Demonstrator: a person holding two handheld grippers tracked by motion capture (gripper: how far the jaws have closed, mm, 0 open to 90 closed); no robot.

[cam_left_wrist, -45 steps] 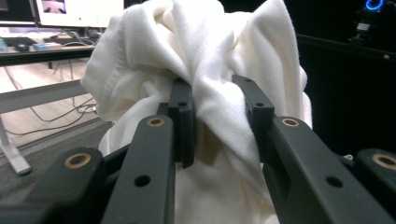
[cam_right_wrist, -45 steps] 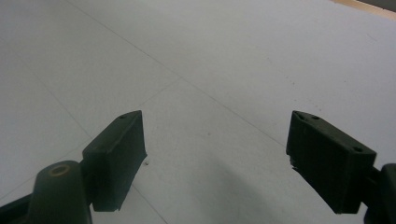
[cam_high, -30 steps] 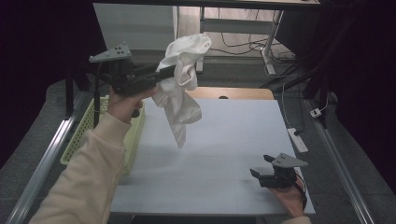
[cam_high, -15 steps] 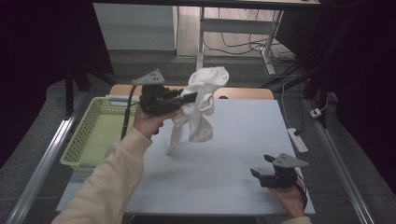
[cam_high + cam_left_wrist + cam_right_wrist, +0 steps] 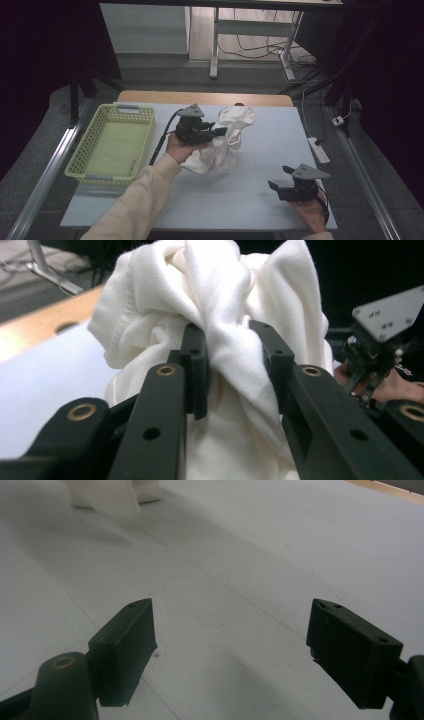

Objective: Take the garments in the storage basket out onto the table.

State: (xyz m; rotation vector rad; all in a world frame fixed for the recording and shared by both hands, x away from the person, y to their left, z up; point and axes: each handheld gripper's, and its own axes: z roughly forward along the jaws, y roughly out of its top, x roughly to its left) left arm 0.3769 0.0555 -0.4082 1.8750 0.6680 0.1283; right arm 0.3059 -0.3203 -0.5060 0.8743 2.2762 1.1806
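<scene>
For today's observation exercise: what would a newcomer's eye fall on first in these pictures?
First, the bunched white cloth at mid-table, pinched by the left hand-held gripper. Then the pale green basket at the table's left edge, and the right hand-held gripper, jaws open, at the near right corner.

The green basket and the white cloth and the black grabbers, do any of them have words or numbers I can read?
No readable text anywhere.
Pale green perforated plastic basket: a faint mark on its floor, too small to read.
Crumpled white fabric cloth: plain, no label showing.
Left black hand-held gripper, shut on the cloth: only screws and holes.
Right black hand-held gripper, open over the pale grey table top: no markings.
</scene>
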